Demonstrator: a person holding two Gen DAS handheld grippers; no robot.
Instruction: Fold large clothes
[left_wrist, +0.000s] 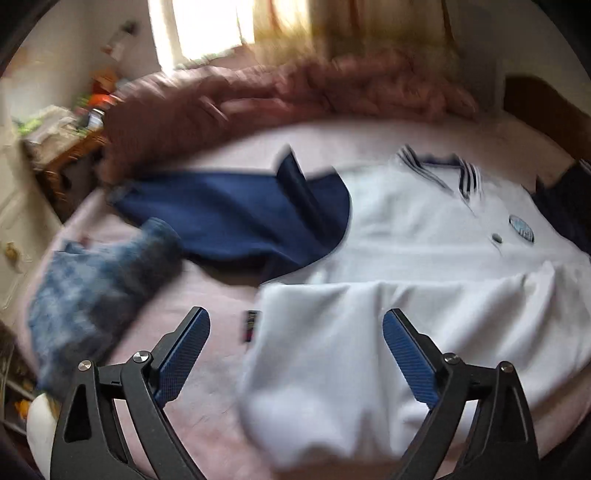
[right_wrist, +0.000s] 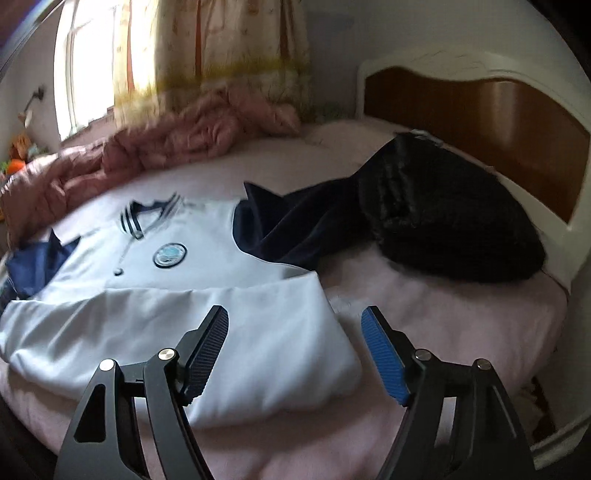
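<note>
Where the pink bed sheet (right_wrist: 461, 325) spreads smooth ahead of both claws, one white polo shirt (right_wrist: 207, 254) with navy sleeves lies flat, hem folded up just beyond the fingertips. Left gripper (left_wrist: 295, 325) and right gripper (right_wrist: 295, 321) gape empty, each showing two ribbed blue pads (right_wrist: 384, 354).

White polo shirt (left_wrist: 424, 229) on pink sheet (left_wrist: 207, 387), hem folded up; left gripper (left_wrist: 295, 325) fingers (left_wrist: 183, 354) spread, empty.

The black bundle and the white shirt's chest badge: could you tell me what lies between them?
The shirt's dark navy sleeve lies there, spread over the pink sheet toward the black bundle; the right wrist view shows it.
</note>
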